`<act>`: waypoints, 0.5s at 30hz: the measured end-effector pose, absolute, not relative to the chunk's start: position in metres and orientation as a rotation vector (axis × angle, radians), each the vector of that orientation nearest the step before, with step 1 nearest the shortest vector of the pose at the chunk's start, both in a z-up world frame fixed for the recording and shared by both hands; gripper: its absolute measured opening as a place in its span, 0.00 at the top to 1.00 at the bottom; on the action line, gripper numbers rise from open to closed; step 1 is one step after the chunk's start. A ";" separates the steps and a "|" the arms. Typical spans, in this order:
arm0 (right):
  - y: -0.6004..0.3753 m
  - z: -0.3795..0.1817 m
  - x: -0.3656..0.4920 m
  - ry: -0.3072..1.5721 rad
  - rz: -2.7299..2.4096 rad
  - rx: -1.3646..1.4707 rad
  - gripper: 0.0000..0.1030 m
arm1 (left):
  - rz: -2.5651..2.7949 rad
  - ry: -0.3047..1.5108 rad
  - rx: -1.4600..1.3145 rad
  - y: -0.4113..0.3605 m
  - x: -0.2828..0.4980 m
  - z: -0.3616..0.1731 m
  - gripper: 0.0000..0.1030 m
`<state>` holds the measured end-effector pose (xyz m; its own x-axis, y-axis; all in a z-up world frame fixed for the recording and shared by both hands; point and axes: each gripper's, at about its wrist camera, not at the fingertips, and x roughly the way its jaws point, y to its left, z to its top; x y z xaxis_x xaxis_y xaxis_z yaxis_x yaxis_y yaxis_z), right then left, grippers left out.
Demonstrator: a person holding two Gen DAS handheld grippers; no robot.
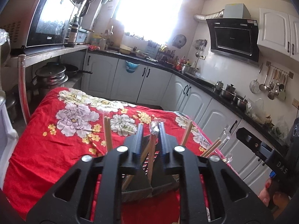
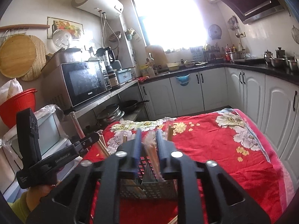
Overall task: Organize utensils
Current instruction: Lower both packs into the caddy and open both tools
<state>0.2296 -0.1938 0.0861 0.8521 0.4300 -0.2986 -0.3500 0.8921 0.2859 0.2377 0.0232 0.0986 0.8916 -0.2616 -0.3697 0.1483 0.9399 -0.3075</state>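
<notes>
The perforated metal utensil caddy [image 2: 149, 186] stands on the red floral tablecloth [image 2: 224, 158], with loose chopsticks [image 1: 108, 134] upright inside. Each gripper, left [image 1: 151, 130] and right [image 2: 148, 140], hangs slightly parted around wrapped chopsticks [image 1: 152, 149], apparently dropping them in.

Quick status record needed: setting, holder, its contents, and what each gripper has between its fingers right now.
setting: table with red floral cloth in a kitchen
holder: dark perforated utensil holder on the cloth, under both grippers
contents: wooden chopsticks standing upright and leaning
left gripper: fingers slightly apart around a plastic-wrapped utensil; contact unclear
right gripper: fingers slightly apart around a wrapped chopstick pair; blurred, contact unclear
</notes>
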 end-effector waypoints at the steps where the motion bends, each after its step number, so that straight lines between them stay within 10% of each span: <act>1: -0.194 0.085 0.229 0.367 0.413 0.225 0.81 | -0.216 0.422 -0.276 0.023 0.237 0.098 0.87; 15: -0.199 0.082 0.207 0.367 0.396 0.229 0.56 | -0.212 0.431 -0.299 0.029 0.216 0.098 0.64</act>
